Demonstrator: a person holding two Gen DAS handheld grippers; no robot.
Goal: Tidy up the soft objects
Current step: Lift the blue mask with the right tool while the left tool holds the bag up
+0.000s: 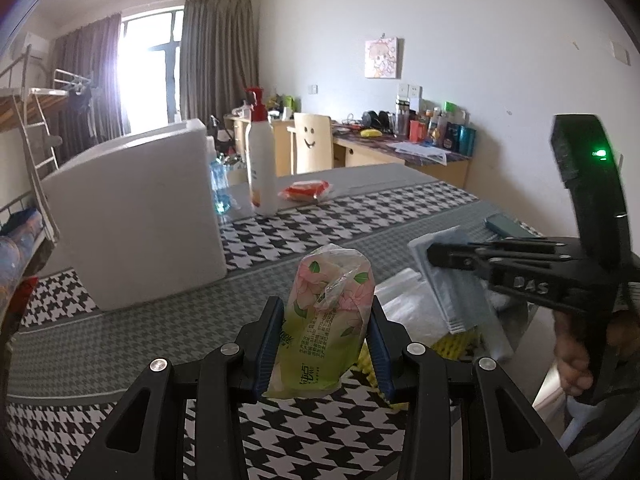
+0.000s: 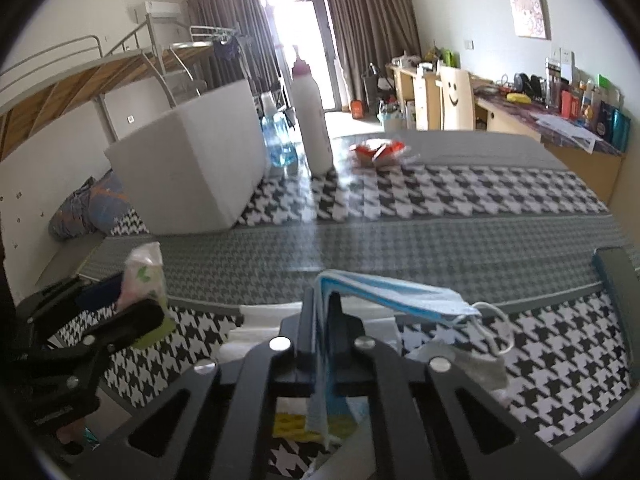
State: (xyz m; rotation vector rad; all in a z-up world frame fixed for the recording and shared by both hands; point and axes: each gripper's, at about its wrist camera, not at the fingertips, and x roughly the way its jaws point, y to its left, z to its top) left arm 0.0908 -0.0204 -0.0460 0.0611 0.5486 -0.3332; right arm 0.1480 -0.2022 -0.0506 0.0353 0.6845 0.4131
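Left wrist view: the white foam box (image 1: 136,216) stands at ten o'clock on the houndstooth cloth (image 1: 320,228), its inside hidden. The left gripper (image 1: 325,344) is clenched on the floral tissue pack (image 1: 328,320) — held upright above the cloth. At three o'clock, the right gripper (image 2: 320,320) pinches folded blue face masks (image 2: 384,292).

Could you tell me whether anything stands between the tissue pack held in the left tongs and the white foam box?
Nothing visible does. The tissue pack is clamped in the left tongs, and only bare houndstooth cloth lies between it and the white foam box ahead to its left.
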